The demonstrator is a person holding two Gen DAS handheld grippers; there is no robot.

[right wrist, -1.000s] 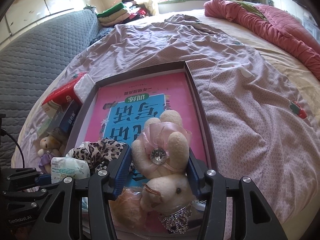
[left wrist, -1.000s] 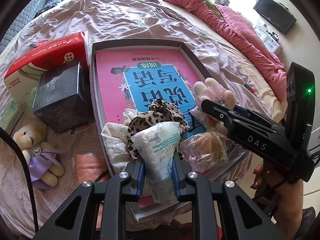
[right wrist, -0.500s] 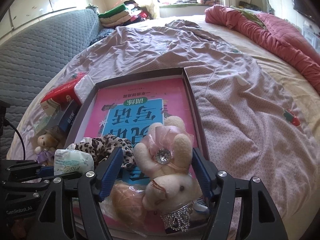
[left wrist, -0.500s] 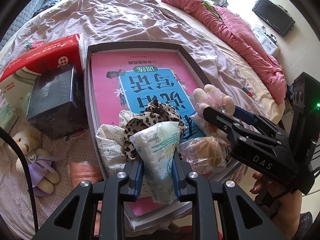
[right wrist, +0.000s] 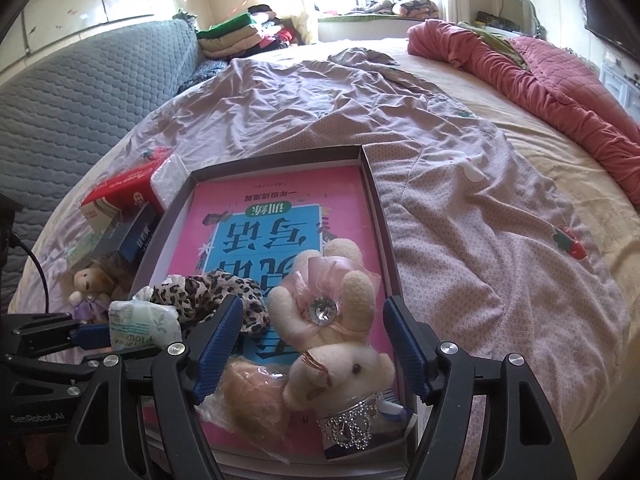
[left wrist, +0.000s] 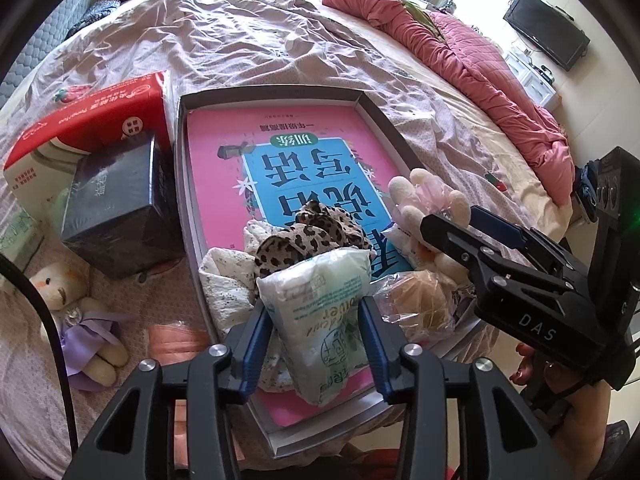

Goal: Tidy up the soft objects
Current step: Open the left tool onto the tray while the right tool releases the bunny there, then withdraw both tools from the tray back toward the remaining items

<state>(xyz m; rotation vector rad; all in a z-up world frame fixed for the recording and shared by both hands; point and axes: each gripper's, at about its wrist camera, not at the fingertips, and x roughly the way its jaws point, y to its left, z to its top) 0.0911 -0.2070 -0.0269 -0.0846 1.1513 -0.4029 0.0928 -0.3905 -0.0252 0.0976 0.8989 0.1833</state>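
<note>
A grey shallow box [left wrist: 280, 94] with a pink book in it lies on the bed. At its near end sit a leopard scrunchie [left wrist: 312, 232], a white lace cloth [left wrist: 224, 280] and a bagged bun [left wrist: 416, 300]. A white-green tissue pack [left wrist: 320, 300] rests on that pile between the fingers of my left gripper [left wrist: 314, 308], whose jaws are opening, the pads beside the pack and no longer squeezing it. A cream bunny plush [right wrist: 332, 340] with a pink bow lies in the box's near right corner. My right gripper [right wrist: 313, 304] straddles it, open, with gaps on both sides.
Left of the box stand a red tissue carton [left wrist: 92, 108] and a black box [left wrist: 116, 208]. A small bear in a purple dress [left wrist: 76, 320] lies near them. A pink quilt [left wrist: 480, 80] runs along the bed's right side. A grey padded headboard [right wrist: 80, 100] rises at the left.
Both pairs of jaws have widened. The right pads came off the bunny, which now lies in the box. The left pads eased off the tissue pack, which spread out between them.
</note>
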